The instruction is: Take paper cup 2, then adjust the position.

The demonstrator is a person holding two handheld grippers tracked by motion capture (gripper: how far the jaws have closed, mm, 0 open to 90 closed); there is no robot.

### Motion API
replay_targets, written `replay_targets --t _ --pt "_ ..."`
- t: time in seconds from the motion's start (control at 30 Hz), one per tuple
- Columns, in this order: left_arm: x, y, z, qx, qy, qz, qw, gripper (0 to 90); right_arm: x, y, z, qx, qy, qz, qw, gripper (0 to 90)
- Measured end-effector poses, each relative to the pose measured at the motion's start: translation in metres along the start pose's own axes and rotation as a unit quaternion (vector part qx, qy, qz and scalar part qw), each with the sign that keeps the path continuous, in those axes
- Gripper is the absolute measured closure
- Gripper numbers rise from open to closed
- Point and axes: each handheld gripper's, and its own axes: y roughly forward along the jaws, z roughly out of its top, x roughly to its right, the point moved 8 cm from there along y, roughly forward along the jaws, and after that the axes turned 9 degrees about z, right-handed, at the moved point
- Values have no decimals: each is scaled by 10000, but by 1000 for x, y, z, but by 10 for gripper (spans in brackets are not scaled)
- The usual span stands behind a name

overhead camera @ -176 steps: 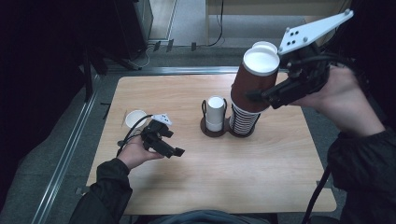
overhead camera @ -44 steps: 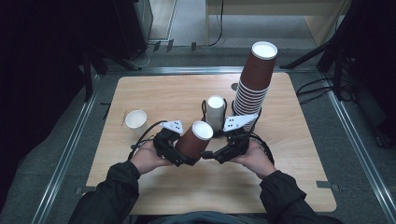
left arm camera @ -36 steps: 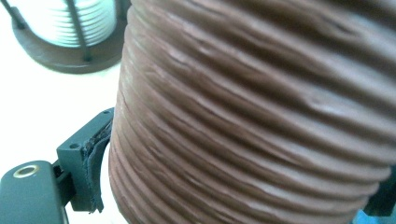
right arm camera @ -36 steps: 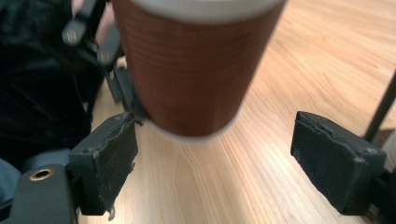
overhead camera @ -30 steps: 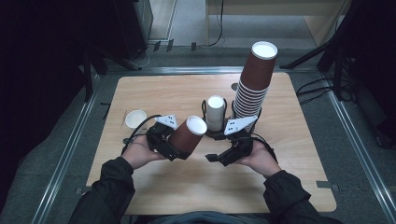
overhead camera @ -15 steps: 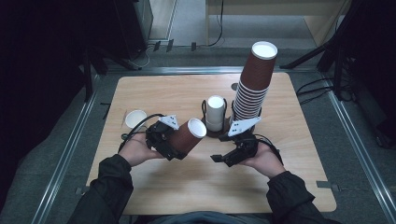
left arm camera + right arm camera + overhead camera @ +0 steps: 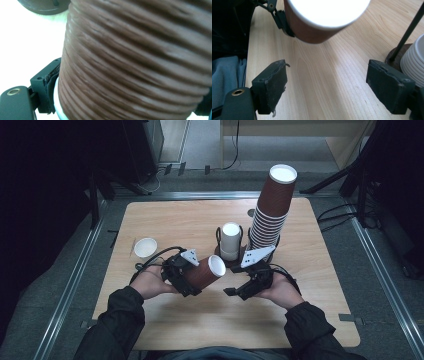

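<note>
- Dim room, wooden table [image 7: 165,330] lit from above.
- Left gripper [image 7: 181,276] clamps a brown paper cup [image 7: 202,272] w/ ribbed wall; cup lies tilted, white mouth toward table centre, held just above the surface, nearer the front edge.
- Right gripper [image 7: 235,292] sits just beside the cup's mouth, jaws wide apart, nothing btwn them.
- Tall stack of brown cups [image 7: 270,215] near back-right; white cups [image 7: 231,240] in a dark holder at centre; small white lid [image 7: 145,247] by left edge.

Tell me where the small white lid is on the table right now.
In the high view, the small round white lid lies flat on the wooden table's left side, just beyond the left tongs holding a ribbed brown paper cup.
</note>
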Motion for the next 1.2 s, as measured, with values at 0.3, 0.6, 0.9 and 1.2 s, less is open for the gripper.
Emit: replay_targets --t 0.3,0.6,0.9,1.2 --pt "10 10 0 -238 209 -92 9995 80 -5 2 3 8 -54 139 9999 166" --pt "21 21 1 -399 294 -287 9984 78 -8 5 8 23 -113 269 9996 151" --pt "32 27 6 -488 475 -407 9968 78 -13 14 8 -100 -135 417 9990 147" --pt "38 31 7 -523 509 -481 9962 77 -15 22 2 -399 -270 425 9979 201"
